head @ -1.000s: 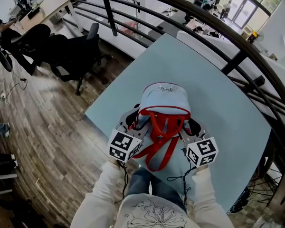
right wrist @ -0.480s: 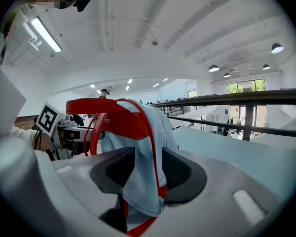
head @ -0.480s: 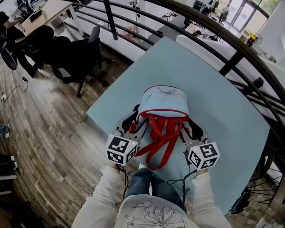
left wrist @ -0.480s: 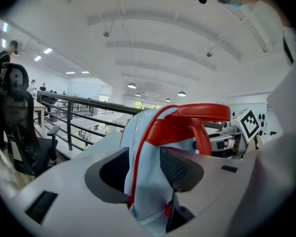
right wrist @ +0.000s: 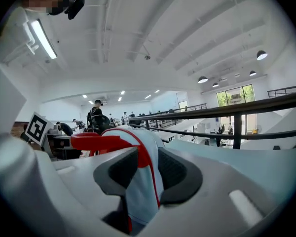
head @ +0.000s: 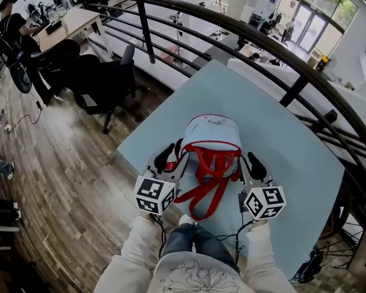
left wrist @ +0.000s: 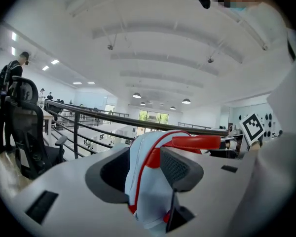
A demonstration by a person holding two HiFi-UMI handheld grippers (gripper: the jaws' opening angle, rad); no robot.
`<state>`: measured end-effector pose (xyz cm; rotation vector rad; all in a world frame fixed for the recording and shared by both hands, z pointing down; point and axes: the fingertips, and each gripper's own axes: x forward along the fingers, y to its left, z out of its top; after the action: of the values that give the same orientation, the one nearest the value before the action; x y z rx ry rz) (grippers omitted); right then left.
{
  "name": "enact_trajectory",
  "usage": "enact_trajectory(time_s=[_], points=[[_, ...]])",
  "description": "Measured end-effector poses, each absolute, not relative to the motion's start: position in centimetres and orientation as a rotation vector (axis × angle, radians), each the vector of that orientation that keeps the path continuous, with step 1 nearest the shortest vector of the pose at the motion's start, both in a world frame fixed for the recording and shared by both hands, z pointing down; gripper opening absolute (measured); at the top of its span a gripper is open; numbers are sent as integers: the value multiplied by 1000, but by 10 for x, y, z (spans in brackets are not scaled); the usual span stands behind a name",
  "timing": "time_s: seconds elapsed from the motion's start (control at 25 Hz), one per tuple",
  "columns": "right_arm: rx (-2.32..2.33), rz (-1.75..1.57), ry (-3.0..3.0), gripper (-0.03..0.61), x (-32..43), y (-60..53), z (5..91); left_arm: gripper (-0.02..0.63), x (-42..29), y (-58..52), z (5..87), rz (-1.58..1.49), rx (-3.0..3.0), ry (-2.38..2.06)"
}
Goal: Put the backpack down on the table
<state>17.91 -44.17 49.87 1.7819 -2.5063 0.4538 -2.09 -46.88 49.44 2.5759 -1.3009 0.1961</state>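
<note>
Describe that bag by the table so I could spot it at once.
Find the big pale blue table beside the dark curved railing. At the table edge nearest the camera is the backpack. It is pale blue-grey with red piping and long red straps hanging down, and it is the only bag and the only red-trimmed thing there.

You have bare table (head: 280, 145) open beyond and right of the backpack (head: 210, 140), across the frame's centre and right. The black railing (head: 294, 90) bars the way along the table's far edges. At upper left, an office chair (head: 107, 81) stands well apart from the table.
</note>
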Motion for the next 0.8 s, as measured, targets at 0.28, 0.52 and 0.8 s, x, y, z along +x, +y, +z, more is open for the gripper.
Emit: enact_trajectory(time_s=[0.28,0.52,0.8], points=[[1866,321,-2509,67,180,-440,456,91,-27,-463,453,112,2598,-1385],[1903,274,-2532,58,175,-437,430,57,-35,-462,423,39,2572,-1453],[1942,219,-2538,57,174,-432,409,23,-37,-456,398,5,2567,-1537]])
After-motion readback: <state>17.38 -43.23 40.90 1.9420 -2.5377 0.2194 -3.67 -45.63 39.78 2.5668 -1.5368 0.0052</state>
